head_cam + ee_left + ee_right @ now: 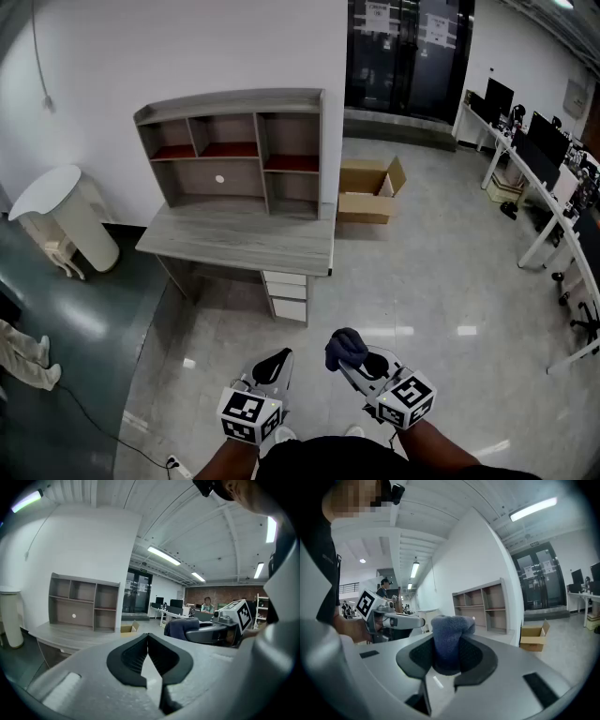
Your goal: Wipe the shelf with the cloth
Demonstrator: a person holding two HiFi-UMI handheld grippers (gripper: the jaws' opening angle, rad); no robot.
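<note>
An open office is seen: monitors (pixel 548 136) lined along white desks (pixel 536 208) at the right, glass doors (pixel 408 56) at the back, strip lights (pixel 164 556) overhead.

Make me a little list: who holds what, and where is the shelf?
right gripper: shut on the cloth
cloth: dark blue, bunched up
left gripper: shut, holding nothing
shelf: on the desk against the white wall, across the floor from both grippers
box: open cardboard, on the floor beside the desk
</note>
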